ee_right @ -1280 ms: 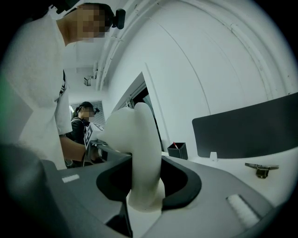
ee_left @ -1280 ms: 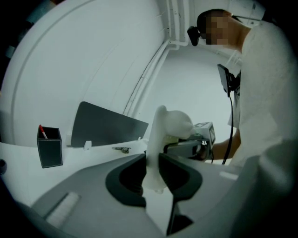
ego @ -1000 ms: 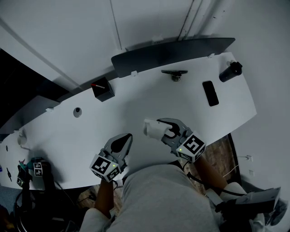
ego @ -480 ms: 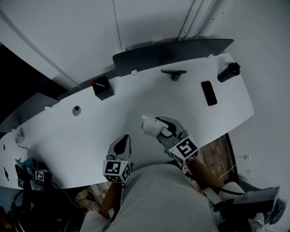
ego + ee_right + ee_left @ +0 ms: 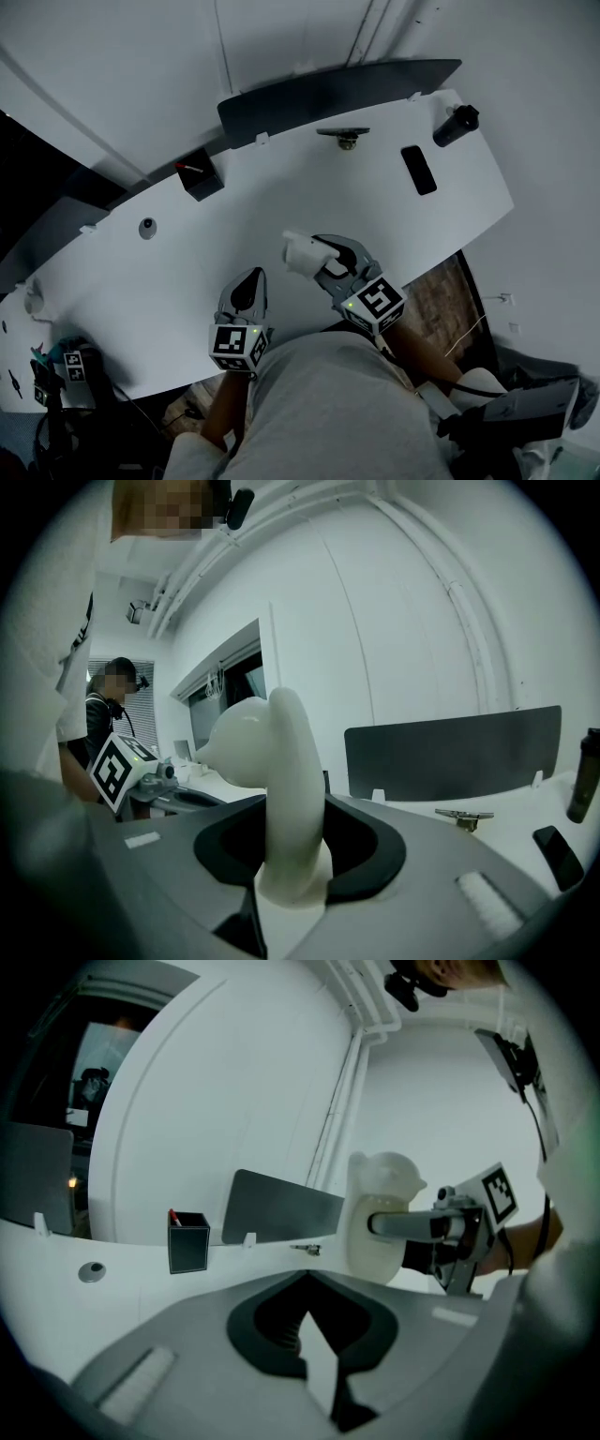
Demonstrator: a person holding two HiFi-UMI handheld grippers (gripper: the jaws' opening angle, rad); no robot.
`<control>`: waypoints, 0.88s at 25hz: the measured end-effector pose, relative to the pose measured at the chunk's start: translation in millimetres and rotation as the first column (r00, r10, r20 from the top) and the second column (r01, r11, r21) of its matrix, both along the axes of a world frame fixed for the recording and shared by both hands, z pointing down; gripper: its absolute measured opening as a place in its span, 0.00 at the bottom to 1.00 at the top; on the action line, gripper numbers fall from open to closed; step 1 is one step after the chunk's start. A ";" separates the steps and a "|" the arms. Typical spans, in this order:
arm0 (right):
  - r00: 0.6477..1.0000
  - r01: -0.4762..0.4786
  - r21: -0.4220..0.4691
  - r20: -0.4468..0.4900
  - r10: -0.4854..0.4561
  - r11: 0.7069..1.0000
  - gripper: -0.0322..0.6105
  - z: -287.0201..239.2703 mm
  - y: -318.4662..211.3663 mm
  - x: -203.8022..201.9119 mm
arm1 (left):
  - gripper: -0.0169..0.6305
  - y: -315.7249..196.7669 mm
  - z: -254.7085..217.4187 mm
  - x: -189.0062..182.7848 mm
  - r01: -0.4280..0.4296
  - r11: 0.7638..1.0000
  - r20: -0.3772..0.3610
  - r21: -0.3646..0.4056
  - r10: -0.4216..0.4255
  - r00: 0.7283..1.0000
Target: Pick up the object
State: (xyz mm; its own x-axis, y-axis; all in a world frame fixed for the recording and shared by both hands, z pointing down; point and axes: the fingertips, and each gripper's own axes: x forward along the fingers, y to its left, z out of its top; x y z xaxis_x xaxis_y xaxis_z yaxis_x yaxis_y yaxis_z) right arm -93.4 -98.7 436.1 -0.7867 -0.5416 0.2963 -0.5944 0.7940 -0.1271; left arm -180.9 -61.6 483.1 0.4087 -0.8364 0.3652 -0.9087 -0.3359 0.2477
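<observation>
Head view: right gripper (image 5: 317, 257) grips the white moulded object (image 5: 294, 253); left gripper (image 5: 249, 283), shut and empty, has drawn back, so the pickup looks done.

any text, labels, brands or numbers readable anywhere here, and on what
None: no word, number or brand can be read in any view.
On the left gripper's cube and the right gripper's cube: black-and-white square patterns only, no letters.
On the white object, the phone and the black pen holder: no print visible.
</observation>
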 end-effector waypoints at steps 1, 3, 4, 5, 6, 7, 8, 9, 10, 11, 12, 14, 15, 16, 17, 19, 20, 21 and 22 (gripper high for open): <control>1.000 -0.010 0.001 -0.004 0.010 1.000 0.27 0.7 1.8 -0.5 | 0.03 1.4 1.3 0.5 -0.008 1.000 -0.006 -0.001 0.008 1.000; 0.999 -0.034 -0.001 -0.007 0.034 0.999 0.27 2.1 5.4 0.0 | 0.03 3.9 3.8 3.1 -0.031 1.000 -0.018 -0.004 0.031 0.999; 0.999 -0.048 -0.005 -0.007 0.048 0.999 0.27 2.7 7.6 1.2 | 0.03 5.2 4.9 5.3 -0.046 0.999 -0.023 -0.005 0.046 0.999; 0.998 -0.065 -0.010 -0.007 0.065 0.998 0.27 3.3 10.3 3.0 | 0.03 6.7 5.9 7.8 -0.064 0.998 -0.025 -0.005 0.063 0.998; 0.997 -0.082 -0.016 -0.006 0.082 0.997 0.27 4.2 13.7 5.0 | 0.03 8.3 7.0 10.5 -0.083 0.997 -0.024 -0.006 0.083 0.996; 0.995 -0.098 -0.022 -0.007 0.098 0.995 0.27 5.1 17.6 7.2 | 0.03 9.8 7.9 13.1 -0.103 0.995 -0.022 -0.006 0.103 0.994; 0.994 -0.113 -0.027 -0.008 0.113 0.993 0.27 6.2 21.4 9.5 | 0.03 10.9 8.5 15.7 -0.121 0.993 -0.020 -0.005 0.121 0.992; 0.992 -0.127 -0.031 -0.011 0.126 0.991 0.27 7.2 25.0 11.9 | 0.03 11.6 8.7 18.4 -0.137 0.991 -0.020 -0.004 0.137 0.990; 0.990 -0.138 -0.035 -0.014 0.138 0.990 0.27 7.8 28.1 14.4 | 0.03 11.8 8.5 21.4 -0.150 0.989 -0.020 -0.004 0.150 0.988; 0.989 -0.148 -0.038 -0.016 0.148 0.988 0.27 8.0 31.0 17.0 | 0.03 12.1 7.6 24.5 -0.161 0.987 -0.021 -0.003 0.161 0.987; 0.988 -0.157 -0.039 -0.018 0.156 0.987 0.27 8.1 33.8 19.5 | 0.03 12.7 6.3 27.8 -0.170 0.985 -0.021 0.000 0.170 0.985; 0.986 -0.168 -0.043 -0.019 0.168 0.985 0.27 8.6 39.1 23.7 | 0.03 14.9 2.9 34.0 -0.182 0.983 -0.017 0.007 0.182 0.983; 0.985 -0.172 -0.045 -0.018 0.171 0.984 0.27 8.5 41.4 25.0 | 0.03 16.5 1.2 36.6 -0.183 0.983 -0.011 0.012 0.184 0.983; 0.985 -0.173 -0.044 -0.018 0.173 0.984 0.27 8.1 43.4 26.0 | 0.03 18.3 -0.5 39.0 -0.182 0.983 -0.004 0.017 0.183 0.983; 0.985 -0.172 -0.039 -0.019 0.172 0.984 0.27 7.4 45.4 27.1 | 0.03 20.3 -2.4 41.5 -0.179 0.984 0.005 0.025 0.179 0.984; 0.986 -0.167 -0.022 -0.025 0.167 0.986 0.27 5.2 48.3 29.9 | 0.03 23.5 -6.7 47.7 -0.170 0.984 0.022 0.046 0.169 0.985; 0.986 -0.164 -0.013 -0.027 0.164 0.986 0.27 3.8 49.5 31.7 | 0.03 24.6 -9.1 51.5 -0.164 0.985 0.031 0.058 0.163 0.986; 0.987 -0.160 -0.006 -0.027 0.159 0.987 0.27 2.5 50.8 33.7 | 0.03 25.5 -11.7 55.5 -0.159 0.985 0.041 0.069 0.156 0.987; 0.988 -0.154 0.000 -0.025 0.154 0.988 0.27 1.4 52.5 36.0 | 0.03 26.5 -14.1 59.8 -0.152 0.985 0.050 0.078 0.148 0.988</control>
State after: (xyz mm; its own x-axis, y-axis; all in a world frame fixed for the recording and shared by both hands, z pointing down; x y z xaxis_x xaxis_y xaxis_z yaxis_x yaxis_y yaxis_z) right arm -57.4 -46.3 437.6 -0.6863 -0.6552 0.3157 -0.7127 0.6924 -0.1124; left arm -121.1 -35.0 469.0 0.5168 -0.7946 0.3186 -0.8559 -0.4867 0.1747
